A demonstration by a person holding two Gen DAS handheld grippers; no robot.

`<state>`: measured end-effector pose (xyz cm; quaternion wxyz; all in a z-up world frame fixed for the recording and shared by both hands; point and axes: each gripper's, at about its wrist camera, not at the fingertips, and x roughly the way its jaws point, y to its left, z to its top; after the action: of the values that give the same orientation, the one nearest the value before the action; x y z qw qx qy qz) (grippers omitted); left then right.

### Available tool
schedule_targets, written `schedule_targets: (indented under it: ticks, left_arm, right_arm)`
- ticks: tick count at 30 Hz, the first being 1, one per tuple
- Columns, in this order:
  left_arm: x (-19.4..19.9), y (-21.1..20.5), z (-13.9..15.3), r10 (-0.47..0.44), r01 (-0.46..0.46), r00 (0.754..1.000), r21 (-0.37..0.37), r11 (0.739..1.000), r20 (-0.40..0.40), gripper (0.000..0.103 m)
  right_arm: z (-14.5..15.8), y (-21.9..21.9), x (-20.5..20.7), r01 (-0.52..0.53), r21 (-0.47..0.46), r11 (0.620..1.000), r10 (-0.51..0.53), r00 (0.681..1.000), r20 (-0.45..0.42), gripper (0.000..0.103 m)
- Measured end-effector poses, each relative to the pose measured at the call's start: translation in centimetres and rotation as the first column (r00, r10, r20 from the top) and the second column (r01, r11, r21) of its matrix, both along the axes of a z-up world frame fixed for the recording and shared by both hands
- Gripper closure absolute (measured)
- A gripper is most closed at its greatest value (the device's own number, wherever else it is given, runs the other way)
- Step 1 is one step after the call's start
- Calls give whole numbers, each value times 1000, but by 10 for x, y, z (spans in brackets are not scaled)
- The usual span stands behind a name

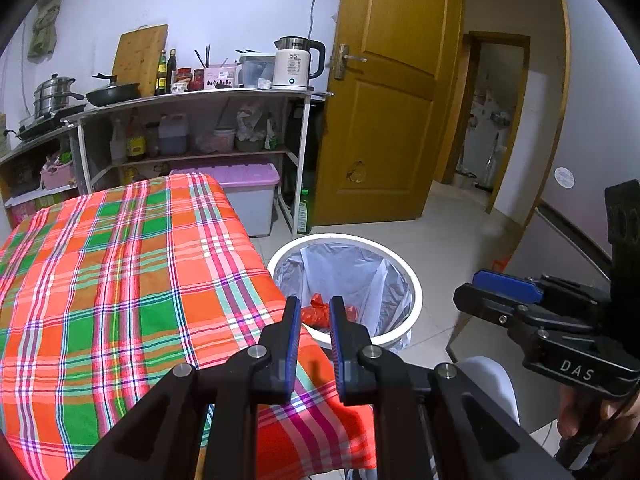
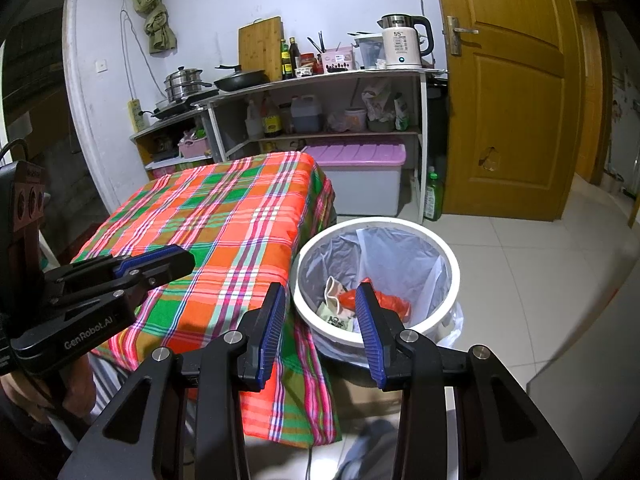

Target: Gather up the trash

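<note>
The left gripper (image 1: 314, 306) hangs over the near corner of the table (image 1: 120, 280), its jaws a narrow gap apart with nothing between them. The right gripper (image 2: 320, 292) hangs beside it, closer to the bin (image 2: 376, 224), its jaws spread about halfway and also empty. Neither touches anything.

The trash sits inside the bin, which stands on the floor tiles just beside the table's corner. A crumpled red wrapper (image 2: 394, 302) and a pale paper packet (image 2: 334, 288) lie at the bottom on the plastic liner (image 2: 400, 252). The checked tablecloth (image 2: 224, 216) shows no litter in either view, so the collecting looks finished or nearly so, though the parts of the table hidden behind the grippers cannot be checked.

From here the risks are small but real. The cloth hangs loose over the corner next to the bin, and a jaw dragged across it could catch a fold and pull the cloth off, perhaps tipping the bin. The liner is draped loosely over the rim and bunches outside the wall; a gripper reaching in could hook it and lift the bag out, spilling the wrapper. The two grippers also sit near each other, so a careless swing toward the bin could knock one into the other. A knee shows below the table edge, close to the bin.
</note>
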<state>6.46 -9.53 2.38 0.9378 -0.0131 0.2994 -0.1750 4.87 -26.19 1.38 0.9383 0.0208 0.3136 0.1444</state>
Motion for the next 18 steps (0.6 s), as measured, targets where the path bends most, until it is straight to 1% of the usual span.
schedule_targets:
  ticks: [4, 7, 10, 18]
  left_arm:
    - [-1, -1, 0, 0, 0, 1000, 3, 1000, 5, 89]
    - [-2, -4, -1, -1, 0, 1000, 26, 1000, 10, 89]
    - [-2, -7, -3, -4, 4, 1000, 32, 999, 4, 89]
    - [1, -6, -4, -9, 9, 1000, 23, 1000, -7, 89]
  right_arm:
    - [0, 0, 1, -1, 0, 1000, 1, 1000, 1, 65]
    - [0, 0, 1, -1, 0, 1000, 1, 1000, 1, 65]
    - [0, -1, 1, 1, 0, 1000, -1, 1000, -1, 65]
    - [0, -2, 1, 2, -2, 1000, -2, 1000, -3, 65]
